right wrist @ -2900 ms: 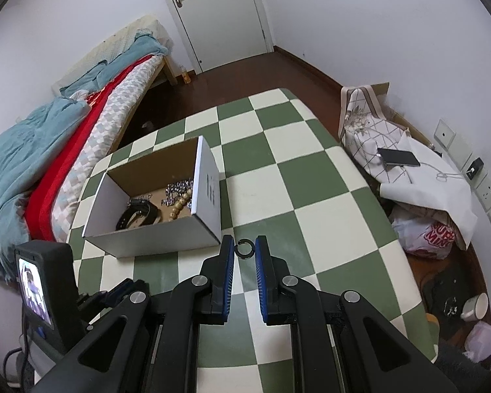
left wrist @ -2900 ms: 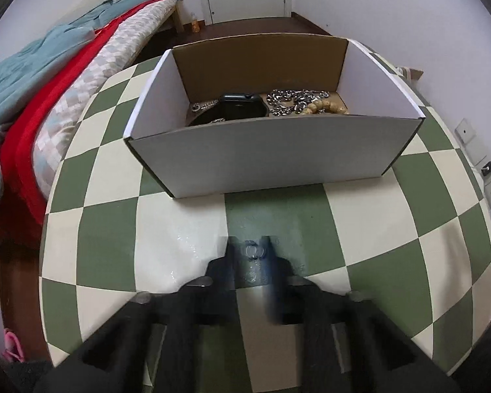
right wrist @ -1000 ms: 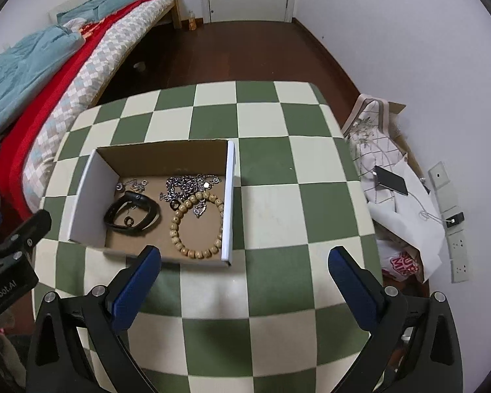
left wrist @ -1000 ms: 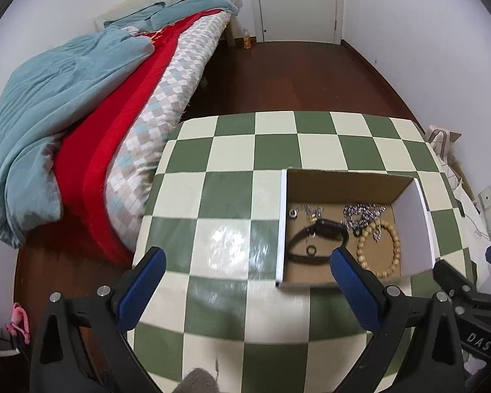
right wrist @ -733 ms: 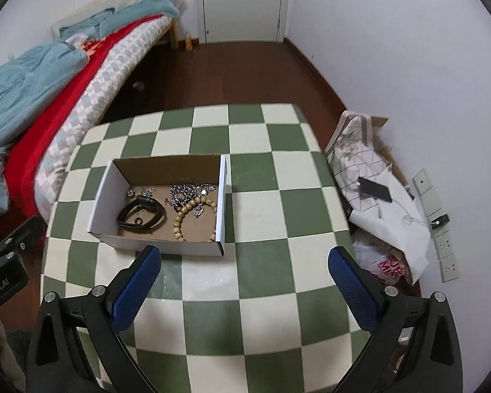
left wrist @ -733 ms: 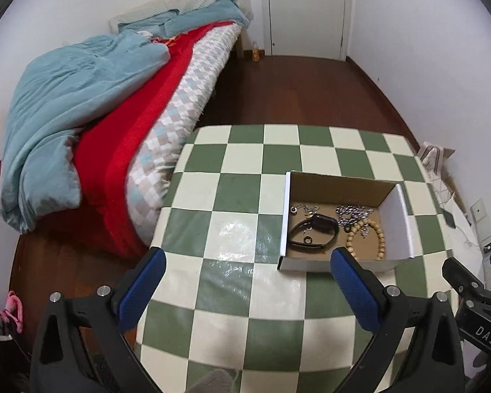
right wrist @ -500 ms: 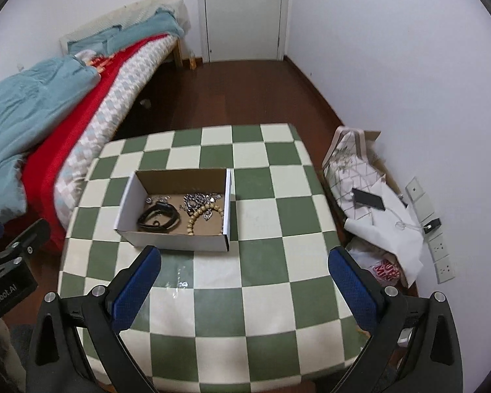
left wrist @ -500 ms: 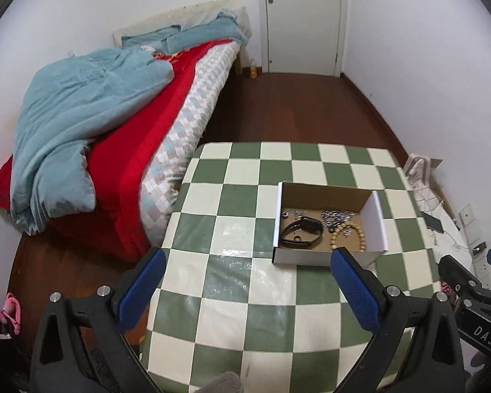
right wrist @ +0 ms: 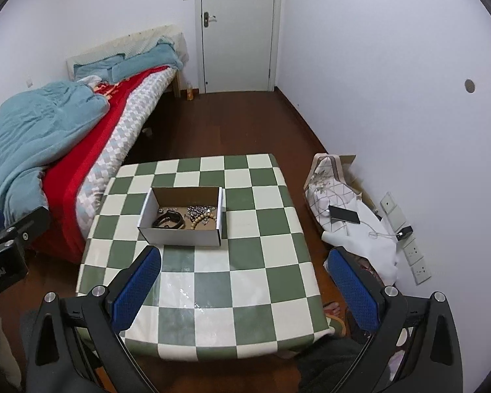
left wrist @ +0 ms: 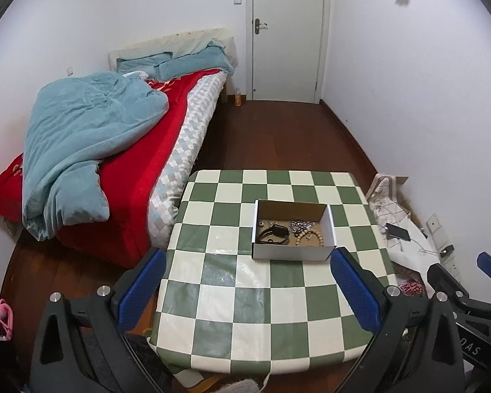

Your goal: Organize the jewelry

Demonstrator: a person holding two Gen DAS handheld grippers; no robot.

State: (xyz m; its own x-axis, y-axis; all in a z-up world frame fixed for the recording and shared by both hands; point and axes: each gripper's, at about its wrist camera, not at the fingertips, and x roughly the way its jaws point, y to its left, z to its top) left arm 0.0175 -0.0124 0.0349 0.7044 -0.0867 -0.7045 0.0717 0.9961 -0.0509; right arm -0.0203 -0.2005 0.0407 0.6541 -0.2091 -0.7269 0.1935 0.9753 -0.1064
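A small open cardboard box [left wrist: 293, 251] [right wrist: 180, 239] stands on the green-and-cream checked table [left wrist: 239, 294] [right wrist: 245, 278]. Inside it lie a black band [left wrist: 273, 233] [right wrist: 168, 220], a silver chain [left wrist: 300, 224] [right wrist: 199, 210] and a wooden bead bracelet [left wrist: 307, 237] [right wrist: 203, 220]. My left gripper [left wrist: 245, 281] is held high and well back from the table, wide open and empty. My right gripper [right wrist: 242, 283] is equally high, wide open and empty.
A bed [left wrist: 121, 150] with a teal duvet and red cover stands left of the table. A closed white door [left wrist: 286, 32] is at the far wall. Bags, a phone [right wrist: 343, 214] and wall sockets lie right of the table. A foot [right wrist: 332, 311] shows at the near right table edge.
Both grippers, earlier shut around a small ring at the table, are now wide open and have risen far up and back. The box looks much smaller.
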